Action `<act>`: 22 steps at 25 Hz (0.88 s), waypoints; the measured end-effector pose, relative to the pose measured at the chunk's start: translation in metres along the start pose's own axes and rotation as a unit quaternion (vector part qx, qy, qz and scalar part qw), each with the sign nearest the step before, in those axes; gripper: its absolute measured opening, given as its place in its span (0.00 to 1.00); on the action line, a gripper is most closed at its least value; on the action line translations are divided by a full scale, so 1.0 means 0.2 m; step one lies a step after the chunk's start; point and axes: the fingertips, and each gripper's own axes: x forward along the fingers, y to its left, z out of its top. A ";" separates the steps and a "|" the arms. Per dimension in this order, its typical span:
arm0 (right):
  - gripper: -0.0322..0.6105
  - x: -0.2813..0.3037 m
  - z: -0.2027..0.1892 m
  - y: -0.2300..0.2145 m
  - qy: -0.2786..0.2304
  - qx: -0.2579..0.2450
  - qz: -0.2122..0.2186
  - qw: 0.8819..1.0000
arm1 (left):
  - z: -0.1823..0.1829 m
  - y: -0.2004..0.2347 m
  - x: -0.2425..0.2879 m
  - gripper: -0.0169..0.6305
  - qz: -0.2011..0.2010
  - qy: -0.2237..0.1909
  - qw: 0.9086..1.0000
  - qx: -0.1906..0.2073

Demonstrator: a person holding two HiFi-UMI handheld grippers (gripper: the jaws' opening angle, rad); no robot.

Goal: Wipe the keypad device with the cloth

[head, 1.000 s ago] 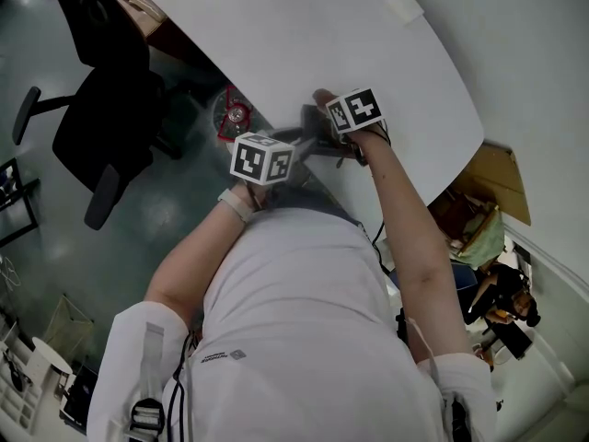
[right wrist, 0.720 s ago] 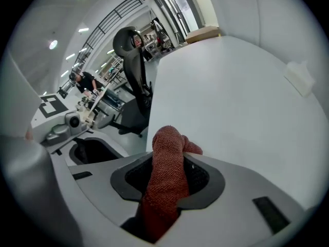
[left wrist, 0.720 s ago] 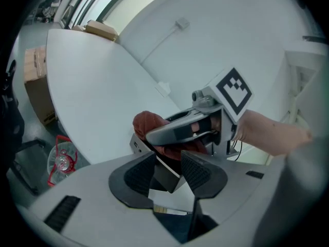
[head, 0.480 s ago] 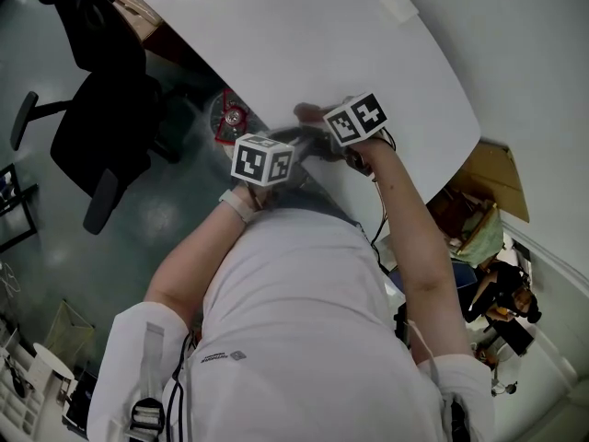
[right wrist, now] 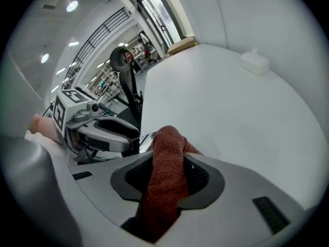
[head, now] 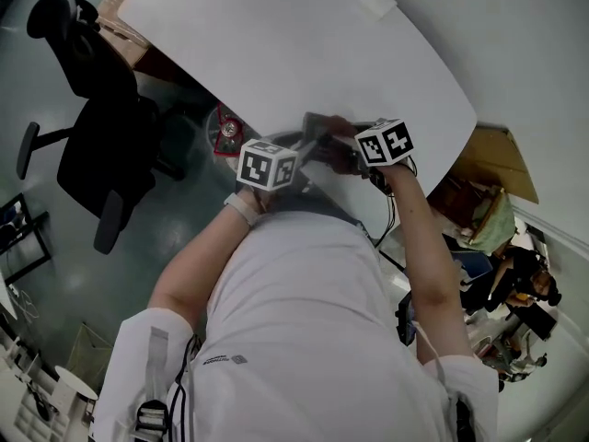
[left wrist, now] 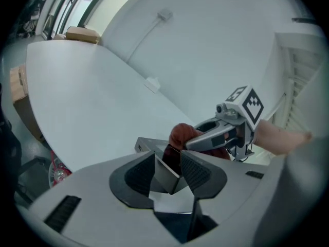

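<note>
The keypad device (left wrist: 149,147) is a flat grey unit with a dark panel. It is held above the near edge of the white desk (head: 276,44). The left tool (left wrist: 167,171) is clenched on the near corner of the device, and the device is tilted between its jaws.

The red-brown cloth (right wrist: 167,143) is grasped by the right tool (right wrist: 167,173). The cloth runs up through the closed jaws and folds over at the top. In the left gripper view, the bunched end of the cloth (left wrist: 182,135) lies against the far side of the device, with the right tool (left wrist: 198,142) directly behind it.

A small white box (head: 375,3) sits on the desk, well apart from the tools. A cardboard box (left wrist: 82,33) stands at the far end of the desk. A red-rimmed container (head: 225,129) stands on the floor below the desk edge. It holds something shiny that cannot be identified. A black office chair (head: 92,90) stands near it.
</note>
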 end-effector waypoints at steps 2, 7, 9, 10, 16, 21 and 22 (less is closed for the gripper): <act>0.26 -0.05 -0.06 -0.07 -0.027 0.035 -0.016 0.999 | 0.03 0.01 0.02 0.27 0.003 -0.001 1.000 0.013; 0.26 -0.22 -0.17 -0.20 -0.113 0.094 -0.068 0.987 | 0.09 0.01 0.06 0.26 0.019 0.002 0.998 0.068; 0.26 -0.33 -0.17 -0.22 -0.168 0.110 -0.081 0.976 | 0.12 0.00 0.07 0.23 0.026 -0.006 0.996 0.090; 0.26 -0.38 -0.16 -0.23 -0.199 0.121 -0.087 0.969 | 0.13 0.00 0.06 0.20 0.034 -0.010 0.994 0.102; 0.26 -0.69 -0.15 -0.20 -0.348 0.148 -0.124 0.917 | 0.29 -0.09 -0.15 0.10 0.089 -0.090 0.977 0.169; 0.26 -0.82 -0.13 -0.04 -0.419 0.142 -0.139 0.886 | 0.45 -0.31 -0.42 0.06 0.074 -0.170 0.961 0.206; 0.26 -0.84 -0.12 0.01 -0.428 0.137 -0.144 0.882 | 0.47 -0.35 -0.46 0.06 0.065 -0.180 0.959 0.209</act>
